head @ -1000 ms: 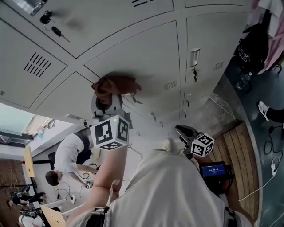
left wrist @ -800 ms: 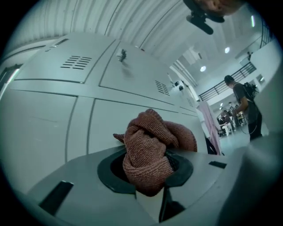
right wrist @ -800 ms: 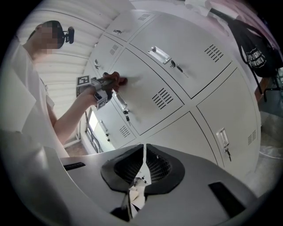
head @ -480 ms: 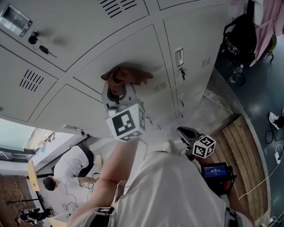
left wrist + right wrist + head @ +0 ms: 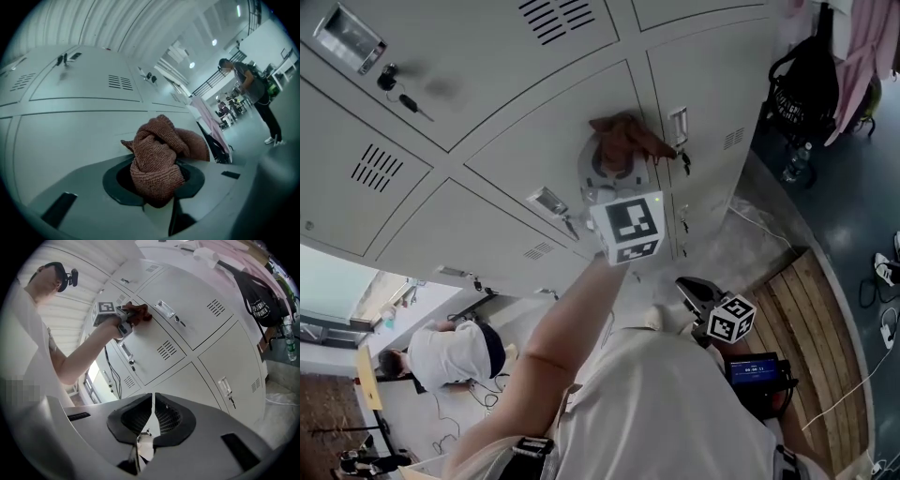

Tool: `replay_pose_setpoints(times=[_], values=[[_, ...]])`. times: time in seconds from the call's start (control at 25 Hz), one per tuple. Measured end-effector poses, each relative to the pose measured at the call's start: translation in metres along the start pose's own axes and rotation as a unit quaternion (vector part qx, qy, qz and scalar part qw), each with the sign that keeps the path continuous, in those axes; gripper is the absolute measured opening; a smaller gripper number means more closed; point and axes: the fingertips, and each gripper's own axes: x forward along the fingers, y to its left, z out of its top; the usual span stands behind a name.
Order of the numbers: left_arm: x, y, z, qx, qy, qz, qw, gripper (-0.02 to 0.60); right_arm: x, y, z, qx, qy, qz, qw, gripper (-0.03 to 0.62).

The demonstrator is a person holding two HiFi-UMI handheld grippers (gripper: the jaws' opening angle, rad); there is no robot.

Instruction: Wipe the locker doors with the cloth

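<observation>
Two grippers, one working: left gripper (image 5: pixel 615 161) clamped on bunched brown cloth (image 5: pixel 623 139), arm outstretched so wad presses flat against grey locker door (image 5: pixel 525 155), near latch handle (image 5: pixel 678 125). Right gripper (image 5: pixel 701 298) low by torso, jaws together, empty, likely kept clear of wiping.

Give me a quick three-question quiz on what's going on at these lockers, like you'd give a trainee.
1. True or false: the left tool grips a brown knitted cloth.
2. The right tool has its jaws: A) wide apart, B) together and empty, C) closed on a key.
3. What surface is the cloth pressed against?

Key: 1 true. 2 B. 3 a grey locker door.
</observation>
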Motion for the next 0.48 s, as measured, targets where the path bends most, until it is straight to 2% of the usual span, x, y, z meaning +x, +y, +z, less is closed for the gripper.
replay_pose_setpoints(times=[0.2, 0.36, 0.48], values=[[0.014, -0.015, 0.013, -0.006, -0.004, 0.002, 1.0, 0.112, -0.011, -0.004, -0.001, 0.003, -0.006, -0.012, 1.0, 0.029], [0.012, -0.014, 0.046, 0.005, -0.044, -0.003, 0.999, 0.112, -0.011, -0.005, -0.002, 0.003, 0.0, -0.009, 1.0, 0.029], [0.015, 0.002, 0.06, -0.019, -0.042, -0.005, 0.9989, 0.112, -0.003, 0.0, -0.002, -0.001, 0.006, 0.002, 1.0, 0.029]])
